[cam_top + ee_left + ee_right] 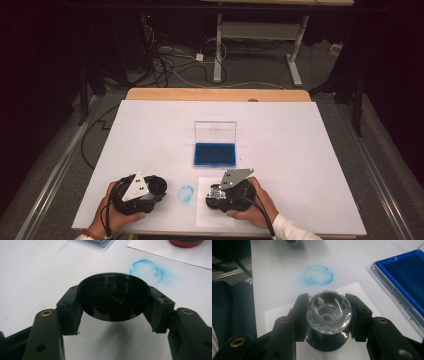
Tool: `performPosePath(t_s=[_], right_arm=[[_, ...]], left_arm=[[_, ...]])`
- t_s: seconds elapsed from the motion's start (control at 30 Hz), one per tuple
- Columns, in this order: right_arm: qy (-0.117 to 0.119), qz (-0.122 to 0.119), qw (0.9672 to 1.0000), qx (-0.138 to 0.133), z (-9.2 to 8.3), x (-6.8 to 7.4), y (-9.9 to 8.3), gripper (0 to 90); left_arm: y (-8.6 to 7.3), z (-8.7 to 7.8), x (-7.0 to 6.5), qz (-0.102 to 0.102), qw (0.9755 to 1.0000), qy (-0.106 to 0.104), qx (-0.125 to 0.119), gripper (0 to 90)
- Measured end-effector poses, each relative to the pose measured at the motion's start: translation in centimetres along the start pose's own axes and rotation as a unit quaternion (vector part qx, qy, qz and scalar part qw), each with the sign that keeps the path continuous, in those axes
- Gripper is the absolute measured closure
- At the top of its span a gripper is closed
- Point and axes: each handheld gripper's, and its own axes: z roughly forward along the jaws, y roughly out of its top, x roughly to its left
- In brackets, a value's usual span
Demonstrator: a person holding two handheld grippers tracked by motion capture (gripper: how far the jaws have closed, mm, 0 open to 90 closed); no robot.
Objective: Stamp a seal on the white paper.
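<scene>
My left gripper is shut on a round black cap, held open side up just above the white table cover; in the high view this gripper sits at the near left. My right gripper is shut on the clear faceted knob of a stamp. The stamp's dark round base stands on a white paper sheet. In the high view the right gripper is at the near middle, over that sheet.
An open ink pad case with a blue pad and an upright clear lid lies mid-table, also at the right. A blue ring smudge marks the cover between the grippers. The wooden table edge is far.
</scene>
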Motion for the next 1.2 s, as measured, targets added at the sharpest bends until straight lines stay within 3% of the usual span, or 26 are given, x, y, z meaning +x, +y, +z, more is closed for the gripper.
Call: performPosePath(t_s=[0.1, 0.77, 1.13, 1.2], right_arm=[[0.006, 0.009, 0.9999, -0.006, -0.02, -0.23, -0.17, 57.0], [-0.006, -0.004, 0.9999, 0.007, 0.17, 0.22, 0.18, 56.9], [0.003, 0.007, 0.9999, 0.014, -0.05, -0.16, 0.49, 57.0], [0.0, 0.019, 0.9998, -0.006, -0.79, -0.46, 0.77, 57.0]], left_arm=[[-0.05, -0.01, 0.0, -0.002, 1.0, 0.0, -0.001, 36.5], [0.04, 0.07, -0.01, -0.001, 1.0, -0.001, 0.002, 36.5], [0.03, -0.04, 0.06, -0.002, 1.0, -0.001, -0.002, 36.5], [0.03, -0.07, 0.09, -0.001, 1.0, -0.001, -0.003, 36.5]])
